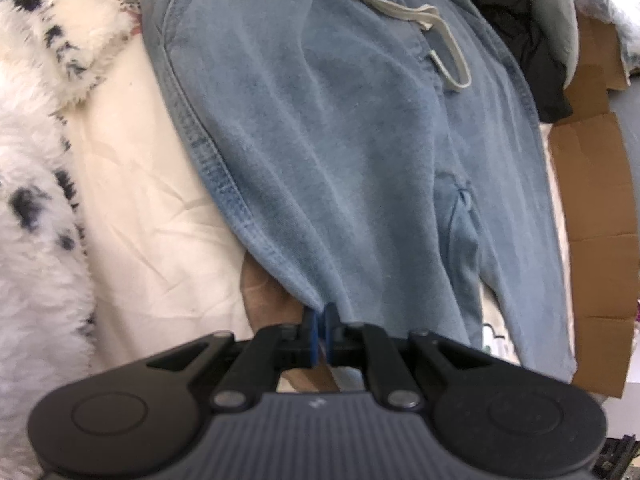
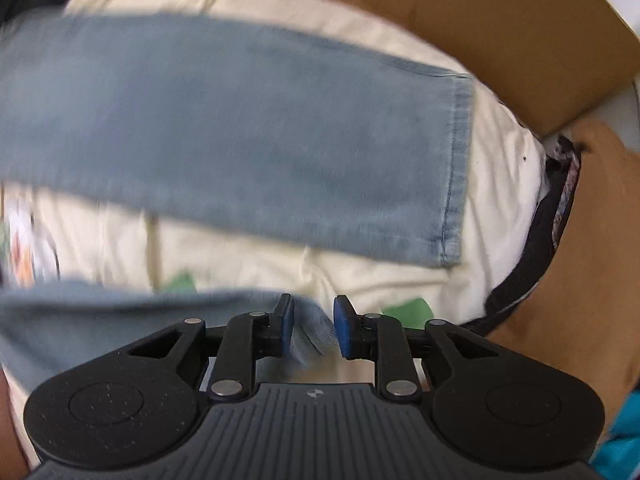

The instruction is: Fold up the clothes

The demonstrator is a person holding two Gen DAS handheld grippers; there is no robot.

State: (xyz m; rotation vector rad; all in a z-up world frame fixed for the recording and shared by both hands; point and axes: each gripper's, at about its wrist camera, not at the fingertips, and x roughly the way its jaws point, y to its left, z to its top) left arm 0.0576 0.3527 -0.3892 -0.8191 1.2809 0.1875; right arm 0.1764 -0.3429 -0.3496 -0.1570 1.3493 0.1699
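Light blue jeans (image 1: 340, 152) with a cream drawstring (image 1: 440, 36) lie spread on a cream sheet (image 1: 152, 216), waistband at the top of the left wrist view. My left gripper (image 1: 322, 316) is shut on a fold of the denim at the near edge. In the right wrist view one jeans leg (image 2: 248, 132) lies across the sheet, its hem (image 2: 456, 168) to the right. The end of the other leg (image 2: 120, 320) sits between the pads of my right gripper (image 2: 314, 312). Those pads stand apart, with a gap on the right side, so the gripper is open.
A white fluffy blanket with black spots (image 1: 36, 160) lies at the left. Brown cardboard (image 1: 592, 208) borders the sheet on the right and shows again as cardboard (image 2: 500, 32). Dark clothes (image 1: 524, 52) are piled beyond the waistband. A person's bare limb (image 2: 580, 248) is at the right.
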